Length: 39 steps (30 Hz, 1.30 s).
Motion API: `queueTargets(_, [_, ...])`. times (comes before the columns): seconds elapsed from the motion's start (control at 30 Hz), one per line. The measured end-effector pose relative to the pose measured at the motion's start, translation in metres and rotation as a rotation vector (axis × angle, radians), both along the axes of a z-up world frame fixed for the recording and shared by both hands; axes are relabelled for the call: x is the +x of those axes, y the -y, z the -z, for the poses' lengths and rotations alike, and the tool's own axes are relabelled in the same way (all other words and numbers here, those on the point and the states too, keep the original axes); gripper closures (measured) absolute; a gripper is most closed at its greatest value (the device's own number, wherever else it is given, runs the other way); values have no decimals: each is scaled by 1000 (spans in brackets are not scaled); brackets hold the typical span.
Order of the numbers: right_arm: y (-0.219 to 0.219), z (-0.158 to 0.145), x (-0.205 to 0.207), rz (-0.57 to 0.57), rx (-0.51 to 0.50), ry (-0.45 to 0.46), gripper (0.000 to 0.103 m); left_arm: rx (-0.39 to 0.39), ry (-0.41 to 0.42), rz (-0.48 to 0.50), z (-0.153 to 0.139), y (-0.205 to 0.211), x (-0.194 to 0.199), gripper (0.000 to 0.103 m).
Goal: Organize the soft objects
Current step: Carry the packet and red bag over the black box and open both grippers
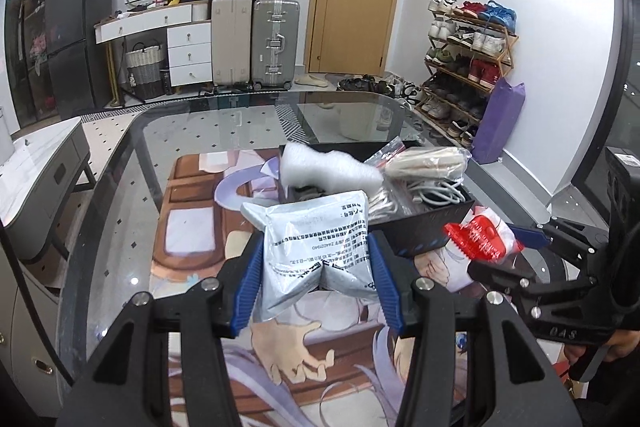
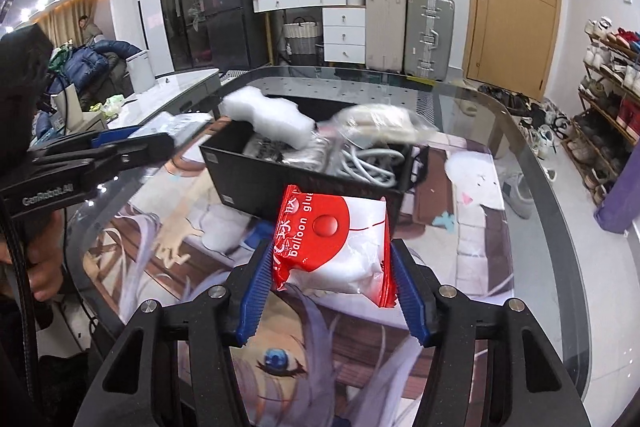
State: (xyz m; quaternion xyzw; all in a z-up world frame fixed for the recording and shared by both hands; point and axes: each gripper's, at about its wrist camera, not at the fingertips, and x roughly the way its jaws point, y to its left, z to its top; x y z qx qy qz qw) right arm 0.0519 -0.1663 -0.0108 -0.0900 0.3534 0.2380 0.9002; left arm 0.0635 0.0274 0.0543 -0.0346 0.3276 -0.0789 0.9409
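- Silver-grey foil pouch with black print (image 1: 316,251): clamped between the blue ribbed fingers (image 1: 250,279) of the left gripper (image 1: 316,281), held clear above the surface, just in front of the black open-top box (image 1: 432,223).
- Red-and-white plastic "balloon glue" packet (image 2: 334,247): pinched by the right gripper (image 2: 334,291), blue fingers (image 2: 412,301) pressing both sides, also in front of the box.
- Box holds a white foam piece (image 2: 268,115), white cables (image 2: 372,163) and a clear bag with beige contents (image 2: 380,121), piled above its rim.
- Box sits on an anime-print mat (image 1: 200,227) on the glass surface (image 1: 132,163).
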Motion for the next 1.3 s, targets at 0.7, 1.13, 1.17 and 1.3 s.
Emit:
queueTargets(0.7, [-51, -18, 58, -76, 40, -15, 45, 18, 4, 3, -7, -2, 33, 53])
queueTargets(1.13, [-59, -6, 91, -74, 36, -28, 45, 26, -1, 9, -4, 0, 48, 53])
queueTargets(1.17, [-60, -5, 93, -79, 35, -32, 45, 26, -3, 10, -3, 1, 48, 53])
queueTargets(1.3, [-63, -4, 99, -84, 39, -41, 45, 35, -3, 10, -2, 1, 51, 53])
